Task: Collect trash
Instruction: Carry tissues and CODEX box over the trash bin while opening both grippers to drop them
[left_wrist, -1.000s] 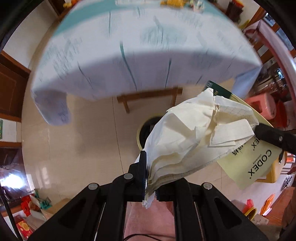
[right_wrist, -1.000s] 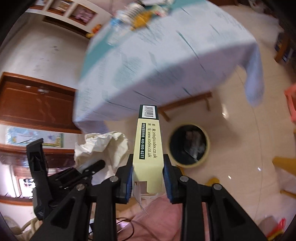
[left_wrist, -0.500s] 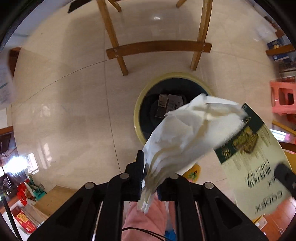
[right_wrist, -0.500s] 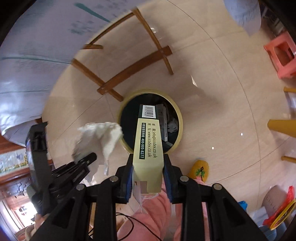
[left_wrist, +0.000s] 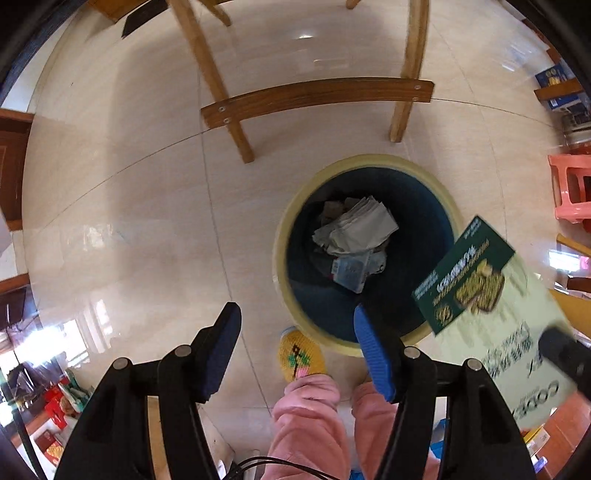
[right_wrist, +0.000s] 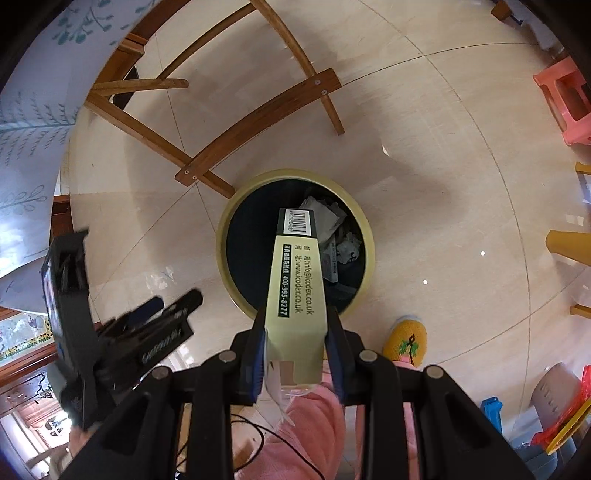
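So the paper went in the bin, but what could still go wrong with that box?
The box is long, and the right gripper pinches only its near end, so it might tip as it drops and catch the bin's rim instead of falling inside. The left gripper, jaws just opened and empty, hangs close beside it and could get bumped. A yellow slipper sits right by the bin, where a stray box might land.
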